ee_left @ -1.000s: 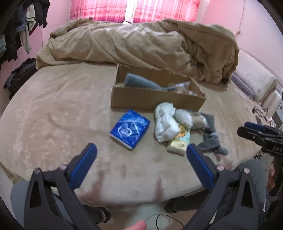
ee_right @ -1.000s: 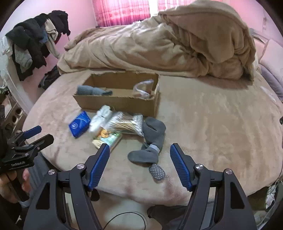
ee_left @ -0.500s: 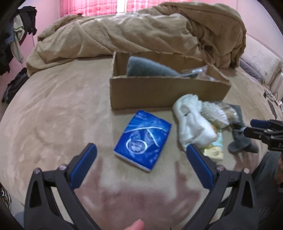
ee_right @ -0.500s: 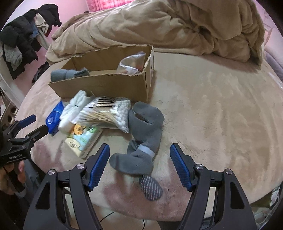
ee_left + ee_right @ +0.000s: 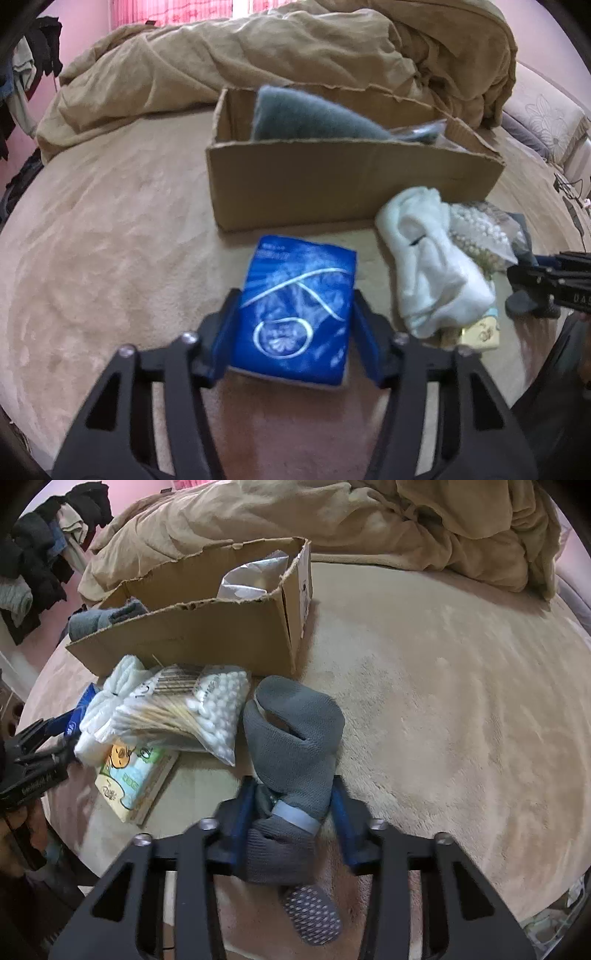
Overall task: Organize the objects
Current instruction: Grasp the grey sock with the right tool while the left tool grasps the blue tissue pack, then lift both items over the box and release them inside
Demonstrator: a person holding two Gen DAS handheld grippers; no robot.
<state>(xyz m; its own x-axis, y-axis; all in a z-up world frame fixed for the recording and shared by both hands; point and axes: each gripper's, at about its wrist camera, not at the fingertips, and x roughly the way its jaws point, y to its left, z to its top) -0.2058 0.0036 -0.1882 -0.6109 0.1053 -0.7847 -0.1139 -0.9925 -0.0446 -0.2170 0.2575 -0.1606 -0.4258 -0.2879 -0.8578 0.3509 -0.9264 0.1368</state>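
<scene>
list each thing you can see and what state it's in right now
left gripper: shut on tissue pack
tissue pack: flat on bed, clamped by its sides
right gripper: shut on grey socks
grey socks: crumpled on bed, pinched mid-length
cardboard box: open, upright, partly filled
white cloth: bunched beside box
cotton swab bag: sealed, lying on wipes pack
wipes pack: flat, partly covered

One cardboard box (image 5: 207,631) is counted, one blue tissue pack (image 5: 295,310), one bag of cotton swabs (image 5: 195,709), one yellow cartoon-printed pack (image 5: 133,779), one white cloth bundle (image 5: 428,266), and two grippers (image 5: 293,325) (image 5: 291,812).
</scene>
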